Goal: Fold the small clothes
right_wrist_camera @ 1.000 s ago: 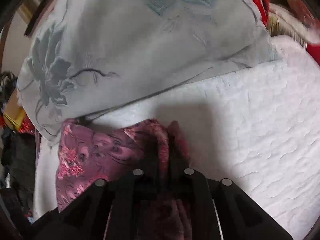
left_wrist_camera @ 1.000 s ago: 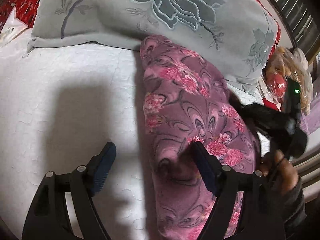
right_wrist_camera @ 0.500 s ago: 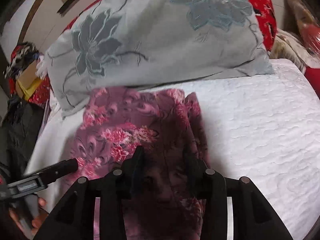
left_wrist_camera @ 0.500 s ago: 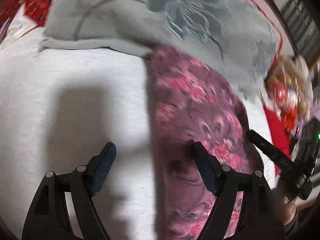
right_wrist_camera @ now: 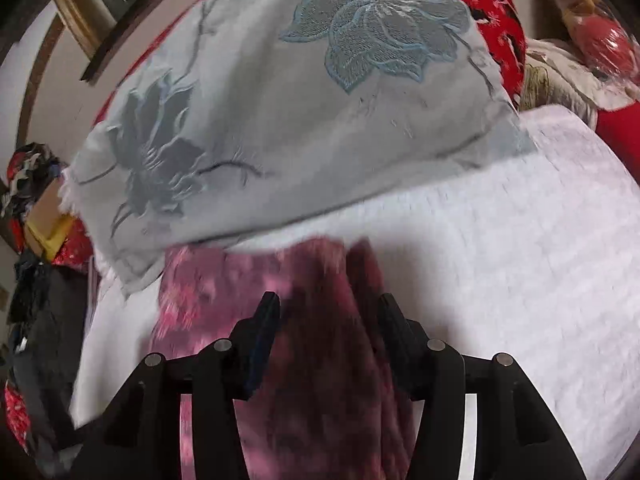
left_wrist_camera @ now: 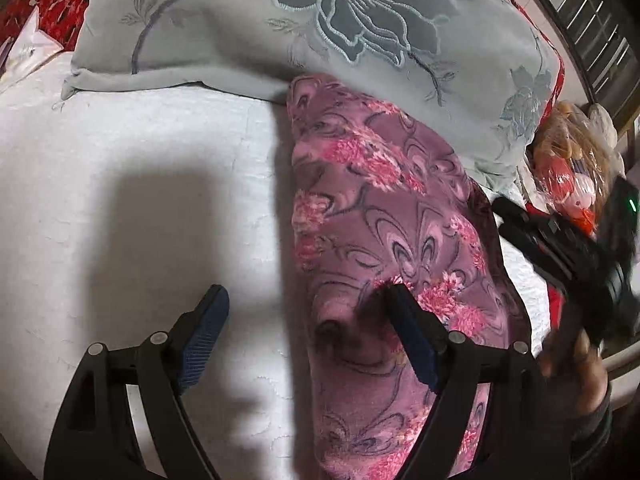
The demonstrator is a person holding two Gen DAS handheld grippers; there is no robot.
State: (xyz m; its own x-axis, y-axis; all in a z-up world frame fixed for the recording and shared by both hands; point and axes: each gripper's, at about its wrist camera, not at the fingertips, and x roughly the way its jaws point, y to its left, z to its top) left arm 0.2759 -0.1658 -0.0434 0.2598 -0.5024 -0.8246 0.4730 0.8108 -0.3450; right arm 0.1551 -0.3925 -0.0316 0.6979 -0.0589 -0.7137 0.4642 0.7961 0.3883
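A purple and pink floral garment (left_wrist_camera: 384, 216) lies folded in a long strip on the white quilted bed (left_wrist_camera: 140, 200), its far end touching the grey pillow. My left gripper (left_wrist_camera: 306, 304) is open and empty; its right finger rests on the cloth and its left finger is over the bare bed. The right gripper shows in the left wrist view (left_wrist_camera: 560, 248) at the garment's right edge, held by a hand. In the right wrist view my right gripper (right_wrist_camera: 326, 314) is open above the blurred garment (right_wrist_camera: 320, 360), with nothing between its fingers.
A grey pillow with embroidered flowers (left_wrist_camera: 320, 32) lies across the far side, also in the right wrist view (right_wrist_camera: 300, 120). Red patterned bedding (right_wrist_camera: 496, 20) lies behind it. Bagged toys (left_wrist_camera: 568, 176) sit at the right, dark clothes (right_wrist_camera: 32, 312) at the left.
My right gripper was shut on the garment, then opened and let it go, and its view has shifted. My left gripper stayed open over the garment's near end.
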